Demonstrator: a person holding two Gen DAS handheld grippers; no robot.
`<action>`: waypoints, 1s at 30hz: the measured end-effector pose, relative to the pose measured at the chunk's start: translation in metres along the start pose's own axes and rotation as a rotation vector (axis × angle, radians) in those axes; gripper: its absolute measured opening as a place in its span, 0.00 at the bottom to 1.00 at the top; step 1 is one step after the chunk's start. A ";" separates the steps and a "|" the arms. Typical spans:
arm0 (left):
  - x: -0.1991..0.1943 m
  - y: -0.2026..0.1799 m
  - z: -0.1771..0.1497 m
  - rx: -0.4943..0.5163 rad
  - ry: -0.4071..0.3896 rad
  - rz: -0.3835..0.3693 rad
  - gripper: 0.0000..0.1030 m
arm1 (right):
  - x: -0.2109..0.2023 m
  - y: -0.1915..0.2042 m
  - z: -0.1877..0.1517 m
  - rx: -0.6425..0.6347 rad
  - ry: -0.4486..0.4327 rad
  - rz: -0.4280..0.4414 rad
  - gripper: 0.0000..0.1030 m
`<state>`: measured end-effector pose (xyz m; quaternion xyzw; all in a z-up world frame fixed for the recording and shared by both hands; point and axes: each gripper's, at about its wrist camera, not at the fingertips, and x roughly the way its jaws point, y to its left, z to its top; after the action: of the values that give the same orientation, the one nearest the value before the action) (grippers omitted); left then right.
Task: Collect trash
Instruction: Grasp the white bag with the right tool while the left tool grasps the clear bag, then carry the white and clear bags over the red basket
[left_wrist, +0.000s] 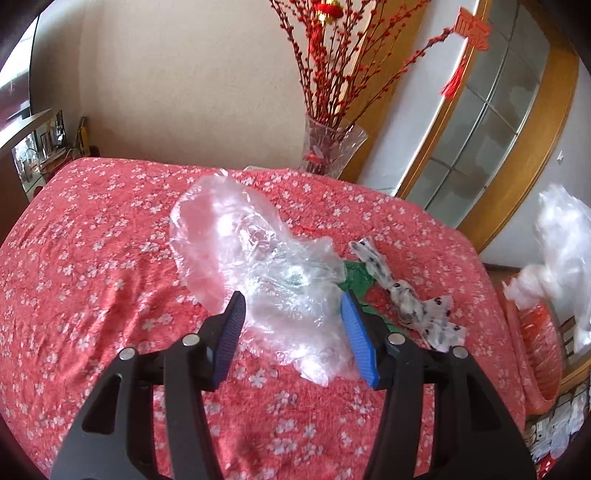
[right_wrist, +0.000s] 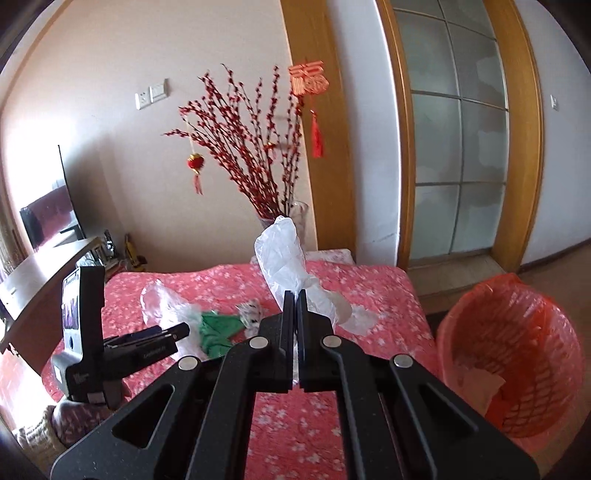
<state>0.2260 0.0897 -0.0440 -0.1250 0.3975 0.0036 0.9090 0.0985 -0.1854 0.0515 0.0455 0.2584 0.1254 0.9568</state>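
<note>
A crumpled clear plastic bag (left_wrist: 258, 254) lies on the red flowered tablecloth (left_wrist: 92, 258). My left gripper (left_wrist: 291, 306) is open, its blue pads either side of the bag's near end, just above it. A green wrapper (left_wrist: 354, 277) and a white dotted wrapper (left_wrist: 406, 295) lie right of the bag. My right gripper (right_wrist: 295, 299) is shut on a white plastic bag (right_wrist: 288, 258) and holds it up above the table; the bag also shows in the left wrist view (left_wrist: 561, 251). The left gripper (right_wrist: 162, 332) shows at the clear bag (right_wrist: 162, 302) in the right wrist view.
An orange bin (right_wrist: 517, 354) lined with a red bag stands right of the table, with paper inside. A glass vase (left_wrist: 328, 151) of red branches stands at the table's far edge. A sideboard with a TV (right_wrist: 48, 218) is on the left. A glass door (right_wrist: 454, 147) is behind.
</note>
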 end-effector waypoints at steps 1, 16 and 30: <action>0.002 -0.001 0.000 0.003 0.006 0.001 0.52 | 0.000 -0.003 -0.002 0.002 0.005 -0.005 0.02; -0.018 0.021 -0.006 0.003 -0.047 -0.063 0.08 | -0.016 -0.032 -0.010 0.036 0.006 -0.052 0.02; -0.075 -0.037 0.011 0.102 -0.118 -0.213 0.08 | -0.043 -0.076 -0.010 0.103 -0.042 -0.115 0.02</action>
<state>0.1862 0.0634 0.0258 -0.1195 0.3277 -0.1057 0.9312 0.0739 -0.2694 0.0520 0.0824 0.2468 0.0557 0.9640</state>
